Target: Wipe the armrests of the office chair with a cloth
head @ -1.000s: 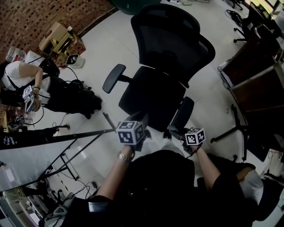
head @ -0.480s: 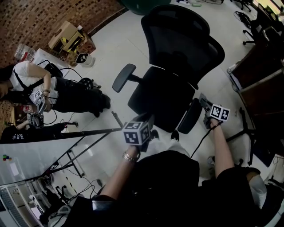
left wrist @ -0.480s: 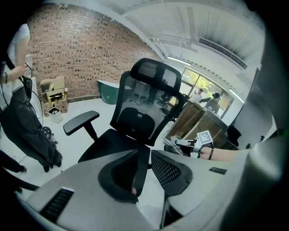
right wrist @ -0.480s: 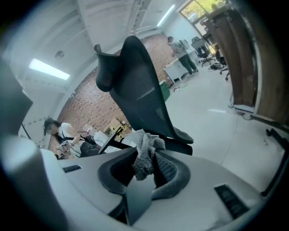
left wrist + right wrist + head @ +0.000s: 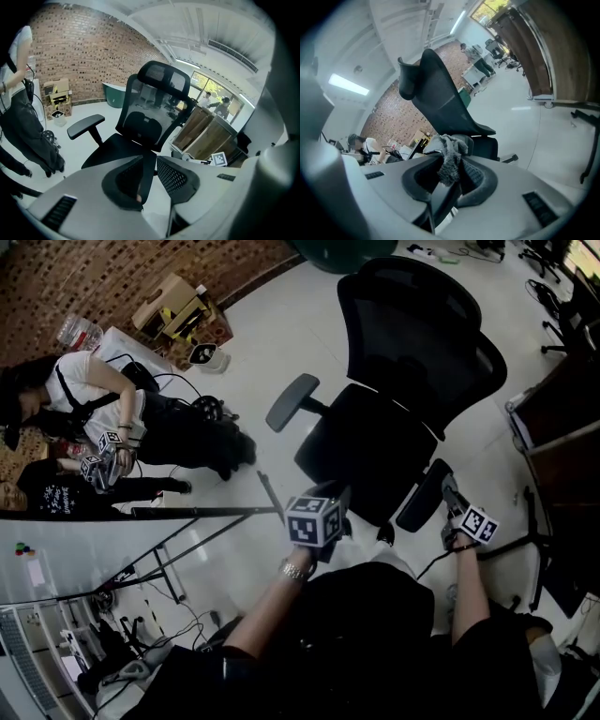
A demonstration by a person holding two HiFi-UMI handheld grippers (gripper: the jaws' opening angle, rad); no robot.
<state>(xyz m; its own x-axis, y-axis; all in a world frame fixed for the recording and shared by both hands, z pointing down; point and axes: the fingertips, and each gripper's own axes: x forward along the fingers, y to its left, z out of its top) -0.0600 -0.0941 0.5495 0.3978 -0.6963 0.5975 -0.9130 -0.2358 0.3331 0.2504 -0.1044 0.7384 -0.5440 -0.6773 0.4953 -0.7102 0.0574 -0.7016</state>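
Swinging out from the front edge of the seat over the last second, the right gripper (image 5: 448,491) is now sitting just outside the near armrest (image 5: 420,498), on its outer side. It is carrying the grey cloth (image 5: 449,157), which is pinched between its jaws and bunching up above them in a loose tuft. In the right gripper view that tuft is lying right against the dark pad of the near armrest, though I am not able to say whether it is pressing on the pad or only overlapping it from this angle. The office chair (image 5: 394,418) is standing on the pale floor (image 5: 272,343), its mesh backrest (image 5: 440,98) rising behind the cloth and its far armrest (image 5: 86,125) standing bare, well apart from both tools. The left gripper (image 5: 151,174) is hovering over the front of the seat (image 5: 119,147) with its jaws drawn almost together and nothing between them. A person (image 5: 112,418) is crouching by the brick wall (image 5: 122,268), clear of the work. I am judging that the first wipe is only just starting. The next move is calling for me to lay the cloth flat on the pad's top and draw it along the length with steady downward pressure, and the far armrest is waiting after that.
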